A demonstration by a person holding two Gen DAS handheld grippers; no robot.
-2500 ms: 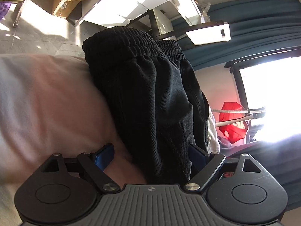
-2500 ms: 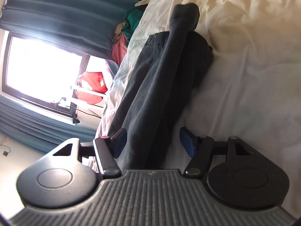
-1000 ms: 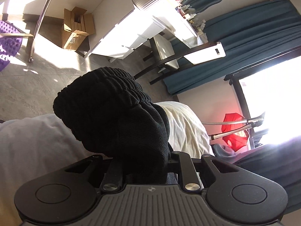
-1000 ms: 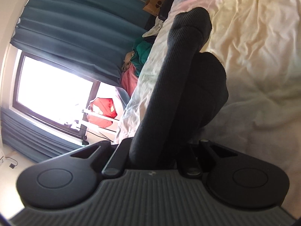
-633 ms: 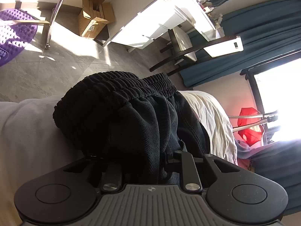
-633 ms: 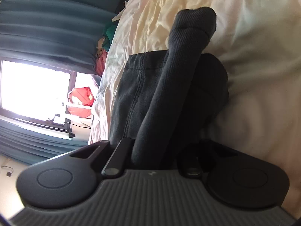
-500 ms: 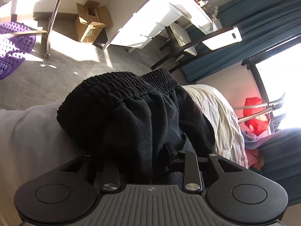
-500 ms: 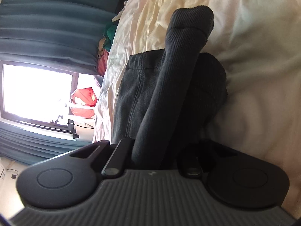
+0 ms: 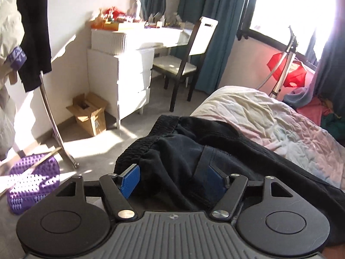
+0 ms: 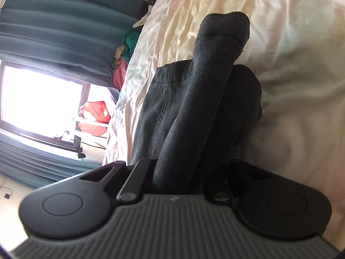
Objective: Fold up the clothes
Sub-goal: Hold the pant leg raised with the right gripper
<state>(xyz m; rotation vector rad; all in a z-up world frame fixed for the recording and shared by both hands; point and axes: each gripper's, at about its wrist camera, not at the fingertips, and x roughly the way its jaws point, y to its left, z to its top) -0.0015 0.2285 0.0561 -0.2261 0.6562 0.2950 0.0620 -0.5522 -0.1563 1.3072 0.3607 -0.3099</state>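
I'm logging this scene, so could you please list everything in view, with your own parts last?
trousers: 1, black, on the bed, waistband toward the floor
bed: 1, cream sheet, right
dresser: 1, white, by the wall
chair: 1, white seat and dark frame, at the dresser
box: 1, cardboard, on the floor
mat: 1, purple, studded, lower left
curtains: teal, at the window
left gripper: fingers just opening, trousers between them, unpressed
right gripper: shut on trousers
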